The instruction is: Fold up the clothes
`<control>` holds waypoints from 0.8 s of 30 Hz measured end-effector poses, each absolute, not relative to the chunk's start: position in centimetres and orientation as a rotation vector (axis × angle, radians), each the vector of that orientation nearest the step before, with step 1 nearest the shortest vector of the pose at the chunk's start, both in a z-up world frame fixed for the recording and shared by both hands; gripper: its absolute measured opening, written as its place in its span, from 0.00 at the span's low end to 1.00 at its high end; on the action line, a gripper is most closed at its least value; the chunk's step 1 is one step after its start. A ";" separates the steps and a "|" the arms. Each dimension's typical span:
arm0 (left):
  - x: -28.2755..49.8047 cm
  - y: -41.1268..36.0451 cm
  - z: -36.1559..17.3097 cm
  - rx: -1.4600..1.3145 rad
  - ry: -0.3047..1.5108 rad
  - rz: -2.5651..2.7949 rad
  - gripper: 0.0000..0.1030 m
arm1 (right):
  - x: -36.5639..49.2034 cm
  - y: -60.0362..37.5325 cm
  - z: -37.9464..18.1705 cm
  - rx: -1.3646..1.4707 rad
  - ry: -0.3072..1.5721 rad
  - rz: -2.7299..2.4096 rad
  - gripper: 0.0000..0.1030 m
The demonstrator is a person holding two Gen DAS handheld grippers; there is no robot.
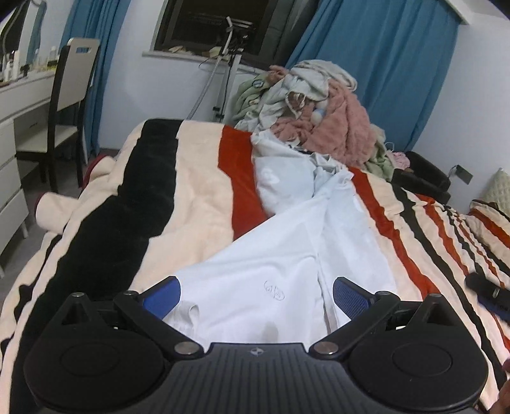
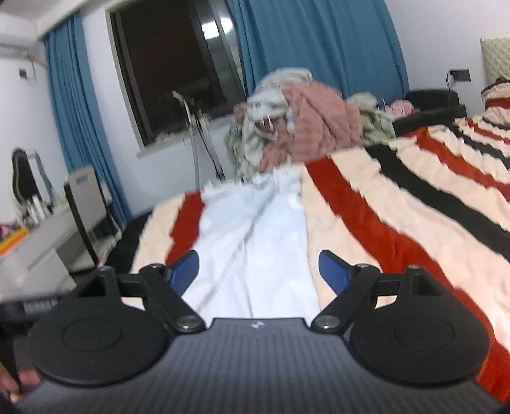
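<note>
A white garment (image 1: 287, 254) lies stretched along the bed, on a striped blanket (image 1: 197, 191) of cream, red and black bands. Its near end spreads wide under the left gripper (image 1: 256, 294), whose jaws stand open with the cloth between the blue pads (image 1: 164, 297) but not pinched; a small drawn mark sits on the fabric just ahead. The far end narrows and bunches up where it meets a pile of clothes (image 1: 318, 111) (pink, pale green and grey pieces heaped together) at the bed's far edge.

From the right wrist view, which is blurred, the right gripper (image 2: 258, 270) is also open and holds nothing, with the white garment (image 2: 251, 239) running lengthwise between its fingers toward the pile of clothes (image 2: 302, 127). The garment's right edge lies straight along a red band, and its left edge crosses another red band.

To the right of the garment the striped blanket (image 2: 414, 223) lies bare and broad. On the left the bed drops off toward a chair (image 1: 63, 121) and a white surface with drawers (image 1: 19, 105), near blue curtains (image 1: 382, 63) and a dark window (image 1: 216, 25)
</note>
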State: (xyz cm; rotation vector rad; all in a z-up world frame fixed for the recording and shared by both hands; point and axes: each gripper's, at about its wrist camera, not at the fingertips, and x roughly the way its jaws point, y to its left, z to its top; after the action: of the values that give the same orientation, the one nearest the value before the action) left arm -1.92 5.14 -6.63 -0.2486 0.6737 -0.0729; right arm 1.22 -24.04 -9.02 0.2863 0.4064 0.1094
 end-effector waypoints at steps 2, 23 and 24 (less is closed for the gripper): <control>-1.6 5.3 -7.1 -0.250 0.701 -0.045 1.00 | 1.0 -24.4 -9.2 0.313 0.407 0.085 0.81; -1.1 11.9 -10.8 -0.642 0.843 0.189 0.77 | 0.3 -25.8 -11.1 0.451 0.477 0.067 0.81; -1.1 11.6 -10.7 -0.627 0.837 0.185 0.71 | 0.4 -25.8 -11.2 0.457 0.483 0.068 0.81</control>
State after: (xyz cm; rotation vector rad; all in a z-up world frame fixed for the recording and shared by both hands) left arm -1.10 11.65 -10.72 -0.6275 0.8375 0.1852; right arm 0.36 -25.80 -11.17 0.4566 0.4828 0.0676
